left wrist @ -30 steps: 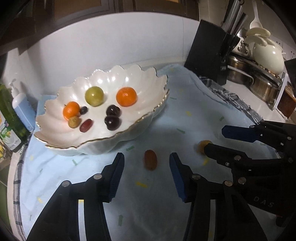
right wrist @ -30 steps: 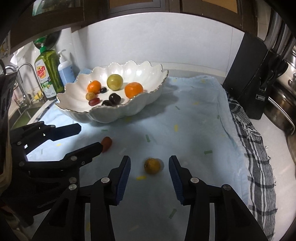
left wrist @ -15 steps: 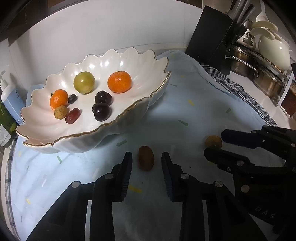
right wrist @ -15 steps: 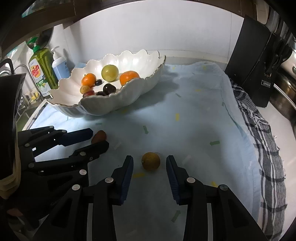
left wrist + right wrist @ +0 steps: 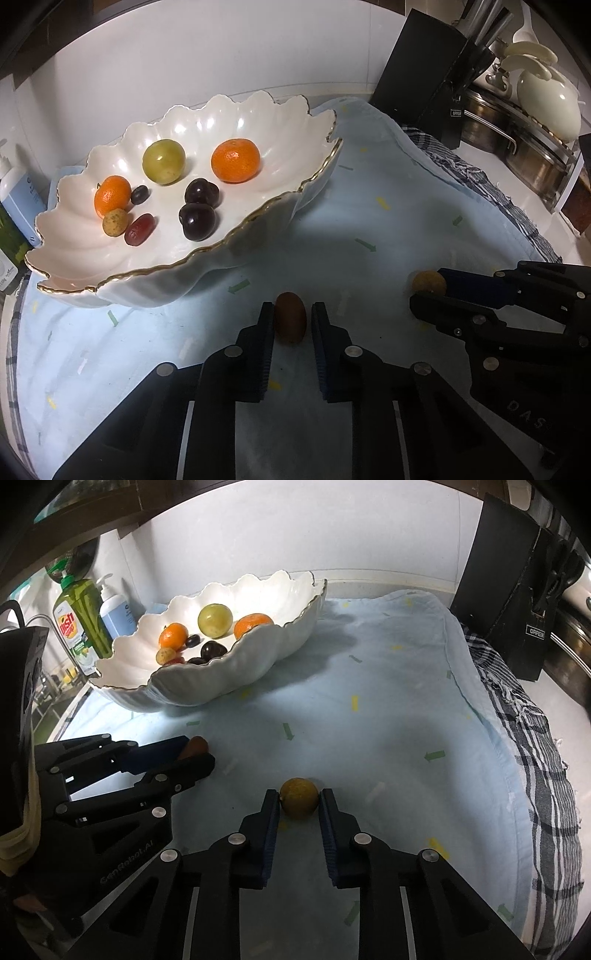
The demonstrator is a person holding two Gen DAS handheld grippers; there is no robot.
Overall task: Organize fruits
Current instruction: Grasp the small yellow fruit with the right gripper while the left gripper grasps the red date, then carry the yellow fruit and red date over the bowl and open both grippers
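Observation:
A white scalloped bowl point(image 5: 317, 122) with a gold rim holds two oranges, a green fruit, dark cherries and small fruits; it also shows in the right wrist view point(image 5: 288, 646). My left gripper point(image 5: 290, 317) is shut on a small brown oval fruit point(image 5: 290, 317) that rests on the light blue cloth point(image 5: 369, 206). My right gripper point(image 5: 299, 799) is shut on a small round yellow-brown fruit point(image 5: 299, 799), also on the cloth. Each gripper shows in the other's view: the right gripper point(image 5: 428, 291) and the left gripper point(image 5: 195, 753).
A black knife block point(image 5: 436, 77) stands at the back right, with steel pots point(image 5: 532, 162) and a cream teapot point(image 5: 546, 103) beyond. A green dish soap bottle point(image 5: 77, 624) and a blue pump bottle point(image 5: 114, 609) stand left of the bowl. A checked towel point(image 5: 517, 716) lies under the cloth's right side.
Both grippers have moved forward over their fruits and closed from open until the fingers touch the fruit on both sides.

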